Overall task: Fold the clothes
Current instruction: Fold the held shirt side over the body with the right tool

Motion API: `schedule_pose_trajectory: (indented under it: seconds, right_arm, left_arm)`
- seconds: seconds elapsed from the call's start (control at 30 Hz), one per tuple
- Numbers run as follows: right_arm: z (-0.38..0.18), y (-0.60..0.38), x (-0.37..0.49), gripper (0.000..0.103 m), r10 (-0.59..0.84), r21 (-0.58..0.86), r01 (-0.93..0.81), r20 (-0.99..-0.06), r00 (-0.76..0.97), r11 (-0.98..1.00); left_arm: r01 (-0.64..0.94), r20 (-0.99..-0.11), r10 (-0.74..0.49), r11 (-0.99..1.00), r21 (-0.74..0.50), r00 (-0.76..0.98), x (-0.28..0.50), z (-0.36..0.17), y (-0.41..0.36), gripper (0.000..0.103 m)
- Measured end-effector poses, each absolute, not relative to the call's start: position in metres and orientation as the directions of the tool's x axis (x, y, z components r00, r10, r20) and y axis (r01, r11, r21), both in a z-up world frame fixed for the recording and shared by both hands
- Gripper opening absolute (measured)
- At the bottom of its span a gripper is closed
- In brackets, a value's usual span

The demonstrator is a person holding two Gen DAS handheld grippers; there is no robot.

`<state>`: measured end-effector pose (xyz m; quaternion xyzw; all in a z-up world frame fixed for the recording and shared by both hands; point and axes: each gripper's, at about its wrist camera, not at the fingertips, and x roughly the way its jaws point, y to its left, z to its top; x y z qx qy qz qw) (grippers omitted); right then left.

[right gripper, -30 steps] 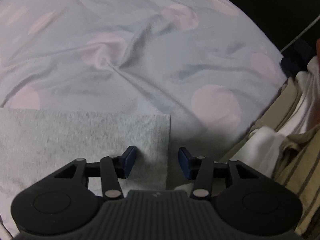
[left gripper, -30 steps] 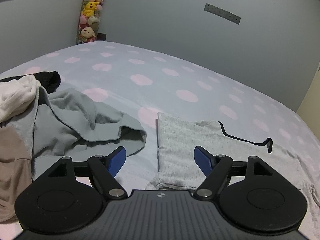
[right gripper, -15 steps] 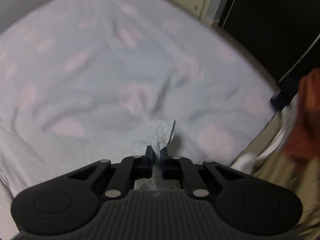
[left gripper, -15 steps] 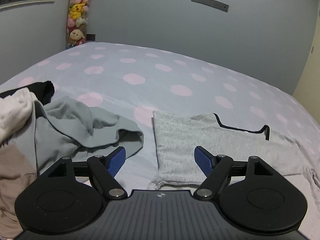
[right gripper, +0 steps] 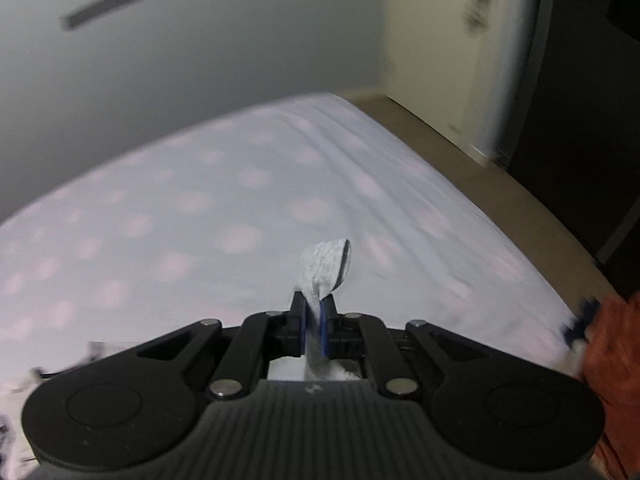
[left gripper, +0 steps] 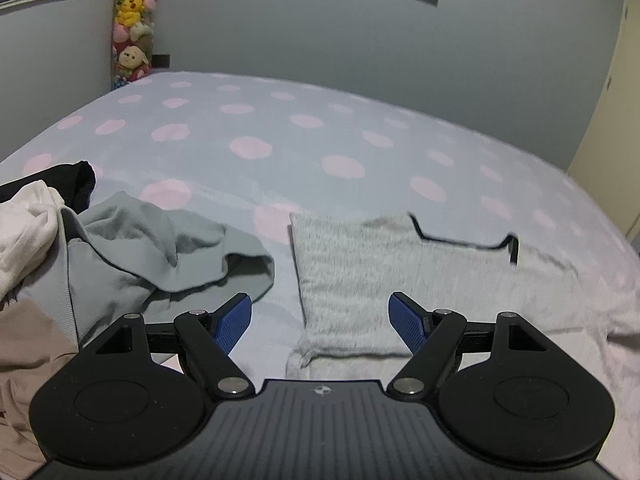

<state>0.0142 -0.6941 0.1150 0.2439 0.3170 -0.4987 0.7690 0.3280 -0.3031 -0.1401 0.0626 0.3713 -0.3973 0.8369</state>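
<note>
Shirt right of clothes pile

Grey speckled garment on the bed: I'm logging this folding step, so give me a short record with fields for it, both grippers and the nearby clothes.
surface: polka-dot bedsheet
garment: grey speckled garment with black trim, lying partly folded
right gripper: shut on a bunched bit of grey speckled fabric, above the bed
left gripper: open, nothing between its pads, over the garment's near edge
nearby clothes: grey-green garment, white garment, both crumpled to the left

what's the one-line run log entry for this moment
left hand-held gripper: open, above light grey heathered knit garment | right hand-held gripper: shut on grey garment corner | surface: pink-dotted bedsheet
</note>
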Motion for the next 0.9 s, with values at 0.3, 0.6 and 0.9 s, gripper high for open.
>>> schedule_pose_trajectory:
  seconds: [0.3,0.6,0.9]
  right_arm:
    - [0.178,-0.58,0.162,0.008,-0.485,0.088,0.713,-0.674,0.557,0.696]
    - [0.127,-0.501,0.28,0.008,-0.297,0.153,0.57,-0.729,0.616,0.807]
    - [0.011,-0.443,0.365,0.009,-0.133,0.23,0.497,-0.795,0.592,0.837]
  left_arm:
    - [0.723,-0.734,-0.589,0.662,-0.198,0.338,0.341,-0.145,-0.29,0.075]
    - [0.689,-0.726,-0.605,0.678,-0.254,0.327,0.352,-0.141,-0.279,0.075]
    - [0.668,-0.702,-0.631,0.681,-0.299,0.329,0.363,-0.143,-0.274,0.075]
